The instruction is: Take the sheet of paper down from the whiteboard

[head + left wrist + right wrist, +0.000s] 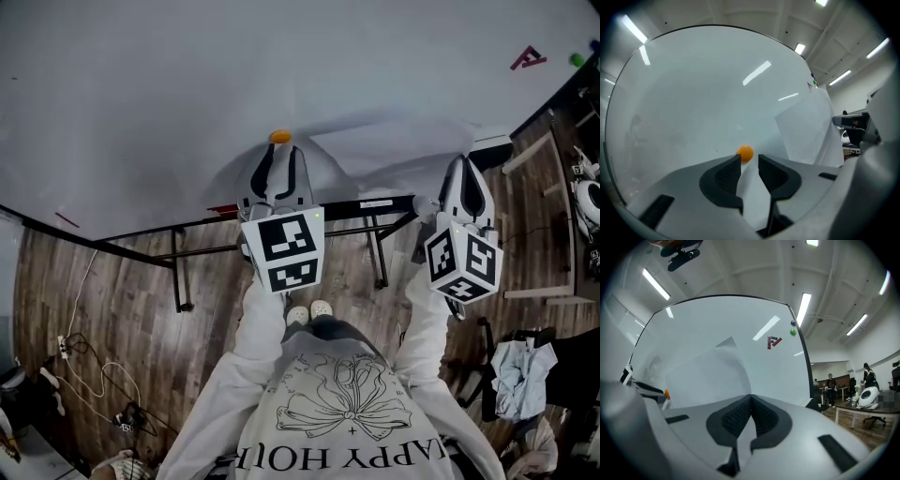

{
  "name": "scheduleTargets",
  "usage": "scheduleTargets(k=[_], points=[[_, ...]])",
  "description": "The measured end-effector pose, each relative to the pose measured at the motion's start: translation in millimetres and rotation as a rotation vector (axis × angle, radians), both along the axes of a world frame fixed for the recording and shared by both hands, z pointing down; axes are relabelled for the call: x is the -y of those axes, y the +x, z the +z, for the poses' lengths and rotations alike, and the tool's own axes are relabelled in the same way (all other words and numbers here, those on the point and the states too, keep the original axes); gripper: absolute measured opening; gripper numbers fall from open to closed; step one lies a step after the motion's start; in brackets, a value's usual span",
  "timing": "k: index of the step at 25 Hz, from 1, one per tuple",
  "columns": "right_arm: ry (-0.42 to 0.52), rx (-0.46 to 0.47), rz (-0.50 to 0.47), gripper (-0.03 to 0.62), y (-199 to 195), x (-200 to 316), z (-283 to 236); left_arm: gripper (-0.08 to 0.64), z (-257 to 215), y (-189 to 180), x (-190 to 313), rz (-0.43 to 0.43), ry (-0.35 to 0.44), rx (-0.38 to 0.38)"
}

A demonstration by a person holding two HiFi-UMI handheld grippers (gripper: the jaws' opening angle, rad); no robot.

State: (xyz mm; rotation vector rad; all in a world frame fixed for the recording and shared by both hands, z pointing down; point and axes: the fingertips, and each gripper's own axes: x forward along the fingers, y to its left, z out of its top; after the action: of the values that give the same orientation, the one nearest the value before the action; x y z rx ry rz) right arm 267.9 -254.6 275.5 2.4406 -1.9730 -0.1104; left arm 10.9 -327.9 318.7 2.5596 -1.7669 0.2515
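First, centre left gripper (749,158), jaws spread, around orange magnet (745,153) at lower centre; close squarely, then pull straight off whiteboard (693,93). Avoid tugging sheet of paper (708,376), centre left, pinched in right gripper (751,398).

Jaws pressed together, the right gripper (751,397) pinches the sheet of paper (708,376) bowing off the whiteboard (693,324), left of a red mark (774,341).
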Motion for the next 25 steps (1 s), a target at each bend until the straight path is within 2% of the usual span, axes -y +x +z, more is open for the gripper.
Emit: scheduleTargets(k=[7,11,17,25], points=[[0.029,0.014,0.034,0.002,3,-12,-10,0.109,-24,12,-19,0.049,0.059,-0.049],[0.039,0.006,0.044,0.002,1,-19,-15,0.061,-32,12,-22,0.075,0.073,-0.095],[0.043,0.002,0.065,0.002,6,-26,-20,0.025,-43,8,-23,0.049,0.104,-0.090],[0.046,0.014,0.064,0.002,5,-27,-21,0.015,-46,8,-22,0.054,0.104,-0.093]])
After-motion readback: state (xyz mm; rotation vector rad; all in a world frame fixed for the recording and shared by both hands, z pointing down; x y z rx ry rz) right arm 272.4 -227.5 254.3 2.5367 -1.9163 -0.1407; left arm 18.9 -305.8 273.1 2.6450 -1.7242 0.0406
